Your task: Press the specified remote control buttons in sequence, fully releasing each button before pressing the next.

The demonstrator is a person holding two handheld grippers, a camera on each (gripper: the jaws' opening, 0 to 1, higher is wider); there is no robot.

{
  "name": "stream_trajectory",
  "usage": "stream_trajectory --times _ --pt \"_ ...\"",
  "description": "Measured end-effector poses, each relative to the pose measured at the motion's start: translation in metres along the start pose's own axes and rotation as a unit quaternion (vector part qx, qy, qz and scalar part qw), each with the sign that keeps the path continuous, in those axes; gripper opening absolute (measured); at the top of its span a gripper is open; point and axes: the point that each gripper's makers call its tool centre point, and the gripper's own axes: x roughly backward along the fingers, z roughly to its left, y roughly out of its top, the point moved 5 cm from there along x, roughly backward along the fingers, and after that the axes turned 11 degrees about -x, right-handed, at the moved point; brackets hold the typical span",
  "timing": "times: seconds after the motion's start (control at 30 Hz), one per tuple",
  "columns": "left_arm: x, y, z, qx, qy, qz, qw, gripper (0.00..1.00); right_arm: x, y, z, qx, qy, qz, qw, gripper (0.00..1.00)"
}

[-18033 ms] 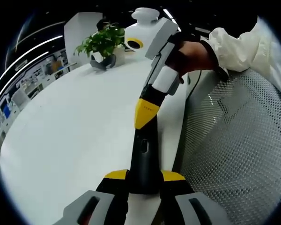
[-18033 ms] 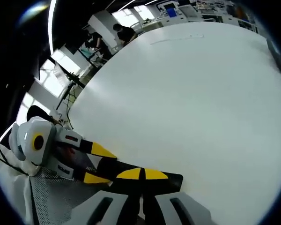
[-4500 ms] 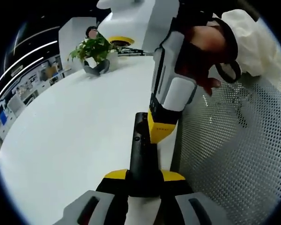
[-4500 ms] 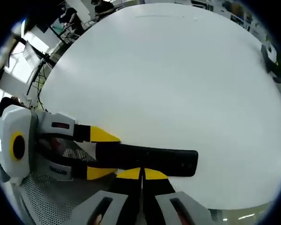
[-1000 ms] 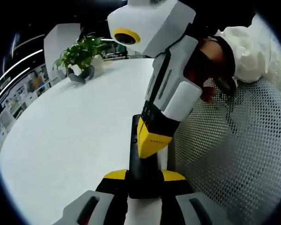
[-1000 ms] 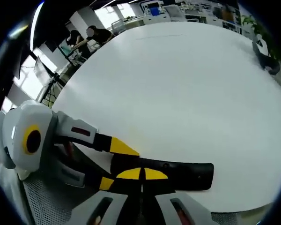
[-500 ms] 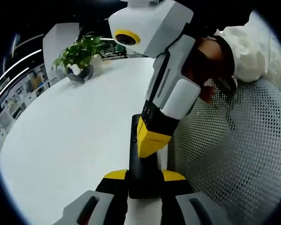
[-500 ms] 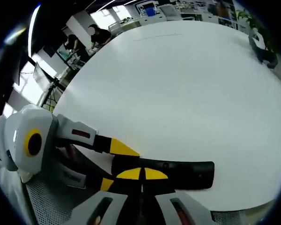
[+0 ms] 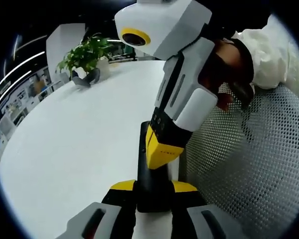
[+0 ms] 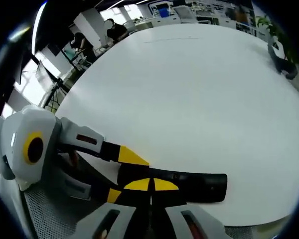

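A black remote control [image 9: 152, 180] lies lengthwise between my left gripper's [image 9: 153, 187] yellow-tipped jaws, which are shut on its near end above the white table's edge. My right gripper [image 9: 162, 148] comes down from the upper right in a person's hand [image 9: 228, 59], jaws shut, and its yellow tip rests on the remote's top face just beyond the left jaws. In the right gripper view, the shut tips [image 10: 150, 185] sit on the remote [image 10: 202, 185], whose free end points right. There the left gripper [image 10: 122, 175] reaches in from the left and clamps it.
A wide white table [image 9: 74, 129] spreads away to the left, with a potted plant [image 9: 85, 56] at its far side. A grey mesh chair [image 9: 249, 164] is close on the right. Across the table [image 10: 189, 89], people [image 10: 114, 31] sit at desks.
Since 18 s ago the right gripper's tip has come nearer along the remote toward the left jaws. Over the last second almost nothing moves; the views shift only slightly.
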Motion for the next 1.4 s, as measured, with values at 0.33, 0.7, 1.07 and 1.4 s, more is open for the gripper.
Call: stream_trajectory --times 0.33,0.7,1.07,1.4 --pt "-0.001 0.001 0.001 0.004 0.000 0.011 0.9999 0.25 0.047 0.031 -0.009 0.017 -0.052 -0.134 0.9895 0.00" --pt "-0.002 0.002 0.001 0.003 -0.001 0.016 0.9999 0.25 0.138 0.040 -0.039 0.024 -0.119 -0.311 0.9425 0.14" --pt "-0.001 0.002 0.001 0.002 0.000 0.019 0.9998 0.25 0.158 0.043 -0.055 0.080 -0.210 -0.375 0.8991 0.67" --pt "0.002 -0.001 0.007 -0.016 0.004 0.028 0.9995 0.24 0.150 0.045 -0.085 0.100 -0.248 -0.362 0.8930 0.69"
